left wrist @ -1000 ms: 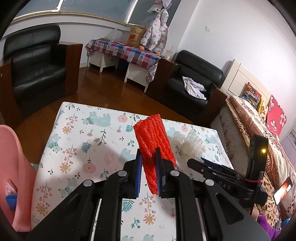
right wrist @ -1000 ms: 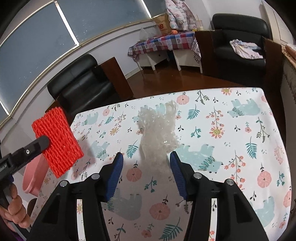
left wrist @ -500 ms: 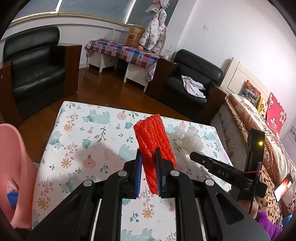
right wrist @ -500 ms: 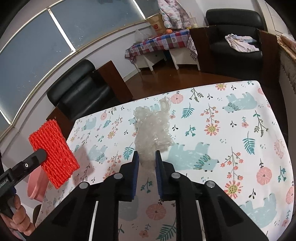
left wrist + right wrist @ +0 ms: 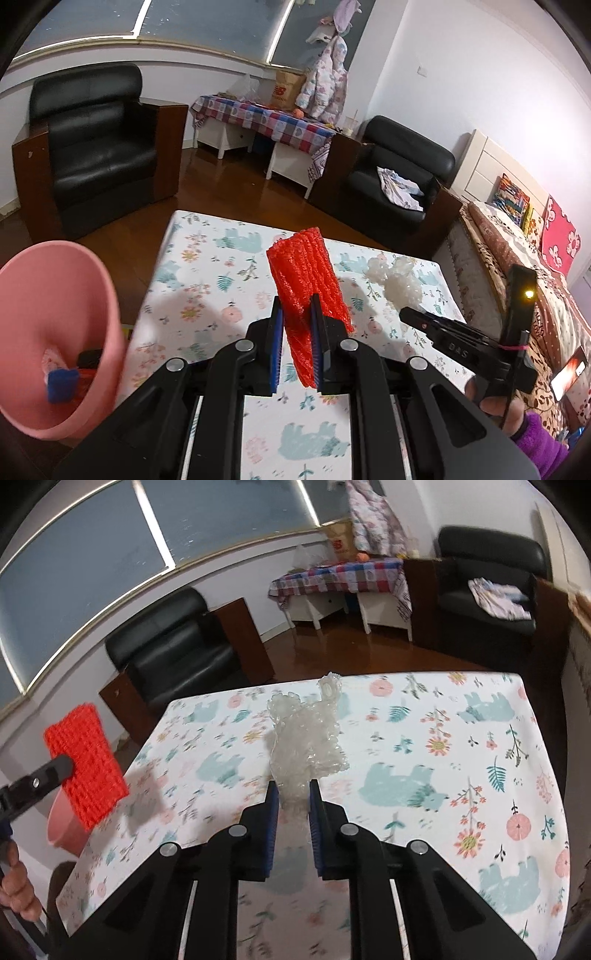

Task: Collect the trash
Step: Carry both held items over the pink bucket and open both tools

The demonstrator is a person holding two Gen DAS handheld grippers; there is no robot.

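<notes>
Gripping a red foam net (image 5: 306, 280), the left gripper (image 5: 297, 314) has its blue pads (image 5: 277, 321) pressed on the net's lower part; the net stands up and leans away above the floral table (image 5: 207, 295). In the right wrist view the right gripper (image 5: 292, 794) is likewise clenched on a crumpled clear bubble wrap (image 5: 306, 738), the lower end pinched between the pads, the rest rising above the tabletop. Whether the wrap's far end touches the cloth cannot be told; the view is blurred there.

Beside the table's left edge, near the left gripper, stands a pink bin (image 5: 55, 332), open mouth tilted toward the camera, with a blue item and other scraps lying at its bottom. A hand (image 5: 495, 402) in a purple sleeve (image 5: 539, 446) holds the right tool at the table's right side.

Beyond the table lies a wooden floor, two black armchairs (image 5: 99, 147) well apart, and between them a low table under a checked cloth (image 5: 266, 118).
</notes>
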